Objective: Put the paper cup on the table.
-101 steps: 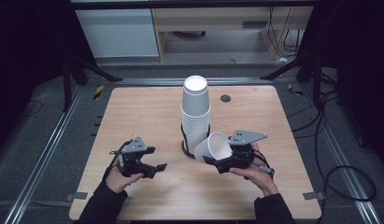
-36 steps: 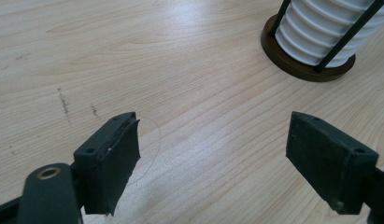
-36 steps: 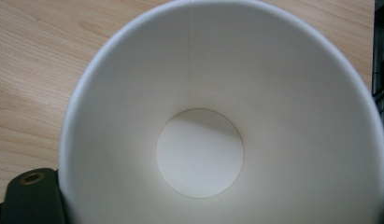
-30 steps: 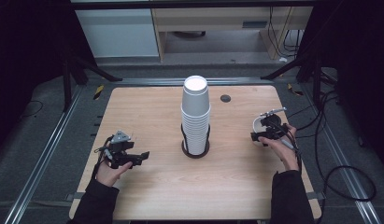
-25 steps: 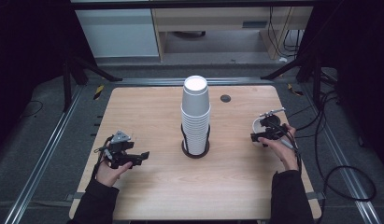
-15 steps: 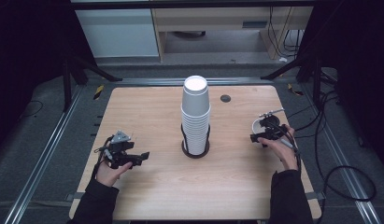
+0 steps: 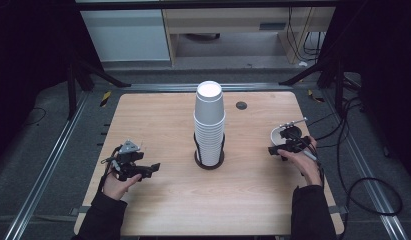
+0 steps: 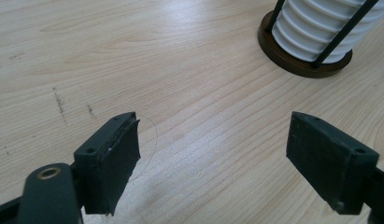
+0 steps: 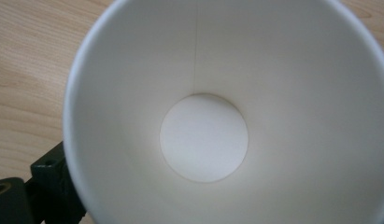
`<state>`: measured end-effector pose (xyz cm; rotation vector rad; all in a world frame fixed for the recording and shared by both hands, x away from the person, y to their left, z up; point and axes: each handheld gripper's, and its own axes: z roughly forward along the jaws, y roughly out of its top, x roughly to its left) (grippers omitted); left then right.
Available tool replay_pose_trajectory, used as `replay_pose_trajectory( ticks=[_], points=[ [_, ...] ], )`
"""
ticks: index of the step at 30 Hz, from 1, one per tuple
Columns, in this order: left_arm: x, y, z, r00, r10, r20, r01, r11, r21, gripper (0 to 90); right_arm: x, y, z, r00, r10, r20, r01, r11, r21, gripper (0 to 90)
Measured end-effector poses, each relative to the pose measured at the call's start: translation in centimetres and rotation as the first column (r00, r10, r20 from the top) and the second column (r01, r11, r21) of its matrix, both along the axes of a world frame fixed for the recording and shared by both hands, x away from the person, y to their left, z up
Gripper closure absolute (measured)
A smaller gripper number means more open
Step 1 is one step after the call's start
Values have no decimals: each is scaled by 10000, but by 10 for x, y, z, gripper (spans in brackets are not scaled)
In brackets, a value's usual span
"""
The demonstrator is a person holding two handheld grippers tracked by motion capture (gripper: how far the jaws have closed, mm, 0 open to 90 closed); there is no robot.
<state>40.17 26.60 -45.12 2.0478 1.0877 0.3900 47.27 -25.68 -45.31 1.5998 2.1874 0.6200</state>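
Note:
A tall stack of upturned white paper cups (image 7: 209, 125) stands in a dark wire holder (image 7: 209, 161) at the table's middle; the left gripper view shows its base (image 8: 292, 60). Near the right edge of the table a single white paper cup (image 7: 280, 134) stands mouth up, with my right gripper (image 7: 279, 146) shut around it. In the right gripper view I look into that cup (image 9: 203, 135), and one black finger (image 9: 52, 179) lies against its outer wall. My left gripper (image 7: 152, 169) hovers low over the left of the table, open (image 8: 213, 158) with only bare wood between its jaws.
The wooden table (image 7: 158, 115) has a small dark round grommet (image 7: 241, 105) behind the stack. Cables (image 7: 353, 165) trail off the right side. Metal rails (image 7: 48, 165) run along the floor beside the table.
Since the earliest frame my right gripper has carried one cup from beside the stack out to the right edge, and the left gripper has drawn back leftward. Over the last second nothing moved.

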Motion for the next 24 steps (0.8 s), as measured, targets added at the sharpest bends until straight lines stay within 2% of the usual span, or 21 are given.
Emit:
replay_pose_trajectory(
  ticks=[3, 10, 15, 16, 17, 18, 19, 20, 21, 22, 24],
  points=[
    [0, 0, 0, 10000, 7, -8, -7, 10000, 1, 167, -7, -3, 0, 10000, 42, -24, -41, 10000, 86, 26],
    [0, 0, -1, 10000, 10, -22, -10, 10000, 28, 166, -30, -7, 4, 9984, 164, 538, -179, 9995, 273, 29],
    [0, 1, -1, 10000, 48, 15, -48, 10000, 81, 163, -57, -5, 6, 9946, 399, 960, -445, 9979, 463, 28],
    [0, 1, -1, 10000, 79, 25, -79, 9999, 108, 160, -64, -5, 7, 9931, 493, 1061, -549, 9972, 502, 28],
    [0, 3, -2, 9999, 112, 22, -112, 9999, 115, 160, -74, -5, 8, 9891, 594, 1350, -685, 9956, 635, 31],
    [0, 3, -2, 9999, 112, 22, -112, 9999, 115, 160, -74, -5, 8, 9891, 594, 1350, -685, 9956, 635, 31],
    [1, 4, -3, 9998, 204, 17, -204, 9997, 150, 160, -85, -4, 9, 9824, 683, 1737, -855, 9919, 938, 34],
    [1, 4, -3, 9998, 204, 17, -204, 9997, 150, 160, -85, -4, 9, 9824, 683, 1737, -855, 9919, 938, 34],
    [1, 6, -4, 9997, 260, 6, -260, 9995, 170, 160, -95, -4, 9, 9730, 783, 2173, -1005, 9905, 933, 35],
    [2, 6, -4, 9995, 304, 31, -305, 9993, 197, 159, -99, -5, 9, 9687, 859, 2330, -1081, 9906, 841, 35],
    [2, 7, -5, 9993, 365, 62, -367, 9990, 270, 164, -105, -8, 7, 9658, 803, 2465, -995, 9928, 665, 37]
  ],
)
